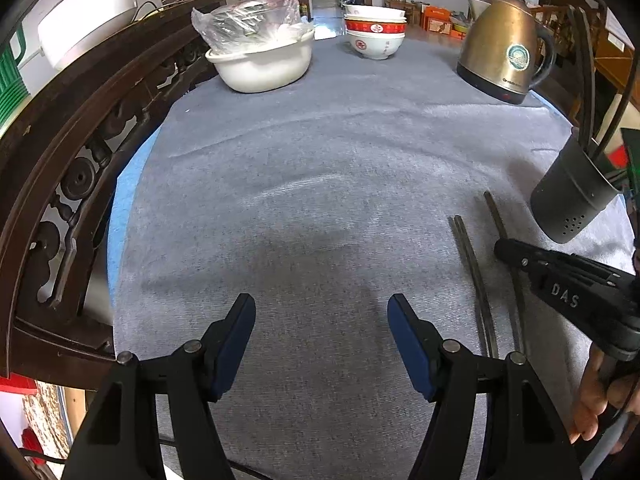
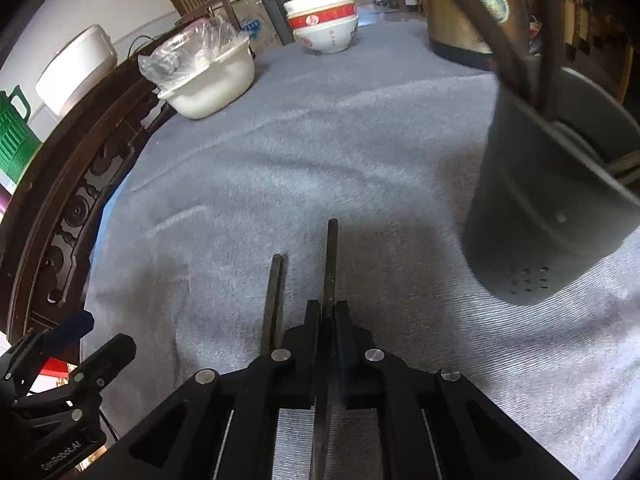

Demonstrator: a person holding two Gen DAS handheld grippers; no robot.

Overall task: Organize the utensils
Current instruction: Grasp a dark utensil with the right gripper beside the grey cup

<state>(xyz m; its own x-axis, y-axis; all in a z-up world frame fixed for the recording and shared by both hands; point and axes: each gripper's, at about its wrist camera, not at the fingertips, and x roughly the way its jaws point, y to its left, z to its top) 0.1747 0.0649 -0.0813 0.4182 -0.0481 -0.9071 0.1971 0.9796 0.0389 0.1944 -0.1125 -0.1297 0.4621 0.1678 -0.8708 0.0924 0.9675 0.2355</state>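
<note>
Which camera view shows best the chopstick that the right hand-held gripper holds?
The right wrist view: the chopstick runs straight out from between the shut pads of the right hand-held gripper. In the left wrist view, the same chopstick shows only from the side, partly hidden by the gripper.

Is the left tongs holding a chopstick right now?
No: the left tongs stands open over bare grey cloth, while the right tongs grips a chopstick.

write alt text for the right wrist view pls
The right gripper is shut on a dark chopstick lying on a grey tablecloth, with another chopstick just to its left. A dark utensil holder stands at right; bowls sit far back.
</note>
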